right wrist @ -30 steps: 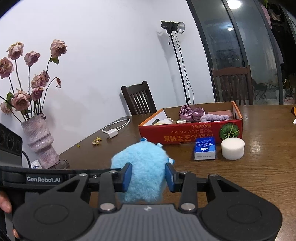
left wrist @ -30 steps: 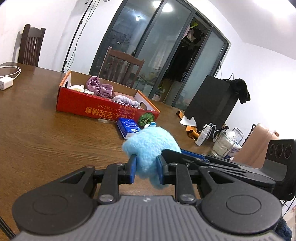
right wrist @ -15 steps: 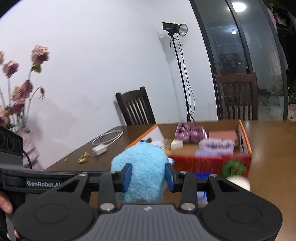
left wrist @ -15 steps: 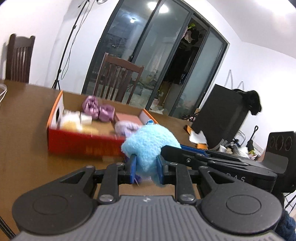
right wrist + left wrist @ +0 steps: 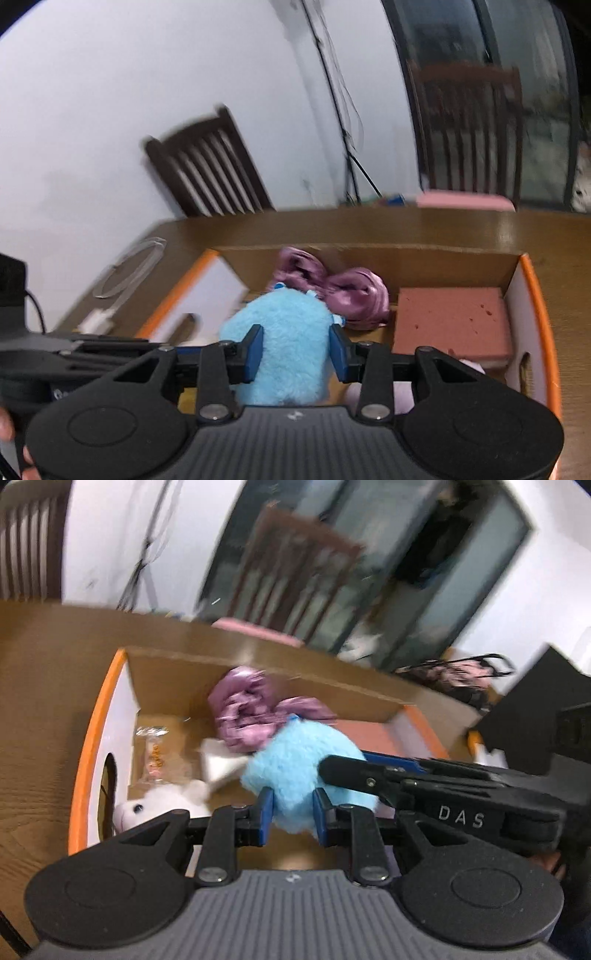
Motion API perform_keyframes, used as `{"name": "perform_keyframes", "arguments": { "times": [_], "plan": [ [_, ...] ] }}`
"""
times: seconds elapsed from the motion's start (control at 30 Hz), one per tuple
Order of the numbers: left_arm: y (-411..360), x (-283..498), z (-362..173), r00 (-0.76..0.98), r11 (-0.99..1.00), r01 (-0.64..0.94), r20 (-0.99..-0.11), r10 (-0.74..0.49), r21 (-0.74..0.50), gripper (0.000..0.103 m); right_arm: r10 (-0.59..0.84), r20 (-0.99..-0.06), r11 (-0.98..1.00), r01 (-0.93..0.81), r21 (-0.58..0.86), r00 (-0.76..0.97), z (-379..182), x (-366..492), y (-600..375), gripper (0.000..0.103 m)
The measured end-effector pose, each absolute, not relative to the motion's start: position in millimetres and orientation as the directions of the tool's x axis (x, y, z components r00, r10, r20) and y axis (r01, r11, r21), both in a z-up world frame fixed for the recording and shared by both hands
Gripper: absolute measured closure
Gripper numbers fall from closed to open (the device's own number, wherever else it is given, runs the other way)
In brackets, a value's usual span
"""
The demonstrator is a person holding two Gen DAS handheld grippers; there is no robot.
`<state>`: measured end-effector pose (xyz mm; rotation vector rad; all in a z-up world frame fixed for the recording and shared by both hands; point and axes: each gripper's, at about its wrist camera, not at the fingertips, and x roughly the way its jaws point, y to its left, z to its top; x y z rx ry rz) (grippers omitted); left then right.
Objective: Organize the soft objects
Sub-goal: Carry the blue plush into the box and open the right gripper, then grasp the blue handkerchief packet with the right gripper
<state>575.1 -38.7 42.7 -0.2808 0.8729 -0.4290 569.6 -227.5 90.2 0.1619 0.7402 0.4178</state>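
Left wrist view: white plush toy lies at the near-left of the cardboard box. Blue plush toy, fluffy and rounded, hangs over the box interior in front of the purple cloth. Left gripper clamps its lower edge narrowly; right gripper clamps its sides, beside the pink sponge.
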Motion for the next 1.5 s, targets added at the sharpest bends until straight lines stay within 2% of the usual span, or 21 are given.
{"name": "perform_keyframes", "arguments": {
  "times": [0.07, 0.2, 0.3, 0.33, 0.4, 0.47, 0.67, 0.73, 0.83, 1.03, 1.23, 1.37, 1.5],
  "plan": [
    [-40, 589, 31, 0.536, 0.888, 0.207, -0.712, -0.453, -0.410, 0.080, 0.384, -0.669, 0.923, -0.283, 0.261, 0.636, 75, 587, -221, 0.069],
    [-40, 579, 33, 0.568, 0.893, 0.251, -0.690, -0.449, -0.374, 0.079, 0.343, -0.703, 0.937, -0.279, 0.210, 0.623, 67, 593, -213, 0.070],
    [-41, 572, 39, 0.578, 0.897, 0.268, -0.686, -0.442, -0.352, 0.077, 0.340, -0.737, 0.934, -0.299, 0.194, 0.584, 62, 595, -209, 0.065],
    [-42, 569, 43, 0.584, 0.899, 0.275, -0.683, -0.438, -0.342, 0.077, 0.342, -0.733, 0.934, -0.299, 0.196, 0.588, 63, 596, -210, 0.065],
    [-43, 559, 52, 0.599, 0.903, 0.289, -0.675, -0.430, -0.319, 0.076, 0.341, -0.704, 0.934, -0.309, 0.179, 0.623, 71, 590, -210, 0.056],
    [-39, 547, 66, 0.616, 0.904, 0.303, -0.663, -0.427, -0.301, 0.074, 0.326, -0.670, 0.939, -0.310, 0.149, 0.667, 83, 577, -213, 0.055],
    [-21, 492, 116, 0.680, 0.903, 0.350, -0.595, -0.429, -0.250, 0.054, 0.308, -0.546, 0.941, -0.335, 0.054, 0.779, 152, 516, -232, 0.048],
    [-14, 466, 132, 0.716, 0.913, 0.348, -0.568, -0.405, -0.212, 0.037, 0.298, -0.509, 0.943, -0.333, 0.023, 0.807, 176, 496, -245, 0.043],
    [-5, 420, 152, 0.769, 0.928, 0.344, -0.524, -0.367, -0.145, 0.025, 0.290, -0.462, 0.945, -0.327, 0.000, 0.838, 204, 454, -267, 0.038],
    [2, 354, 181, 0.832, 0.943, 0.320, -0.449, -0.324, -0.088, 0.014, 0.276, -0.383, 0.949, -0.314, -0.039, 0.881, 233, 371, -296, 0.031],
    [0, 294, 170, 0.875, 0.956, 0.279, -0.386, -0.294, -0.095, 0.007, 0.300, -0.331, 0.945, -0.325, -0.021, 0.895, 219, 308, -305, 0.028],
    [-3, 249, 141, 0.871, 0.946, 0.286, -0.370, -0.322, -0.150, 0.005, 0.316, -0.330, 0.941, -0.339, -0.011, 0.890, 181, 263, -302, 0.027],
    [-10, 212, 107, 0.862, 0.949, 0.270, -0.399, -0.313, -0.162, 0.001, 0.326, -0.364, 0.940, -0.341, 0.022, 0.873, 129, 220, -301, 0.023]
  ]
}}
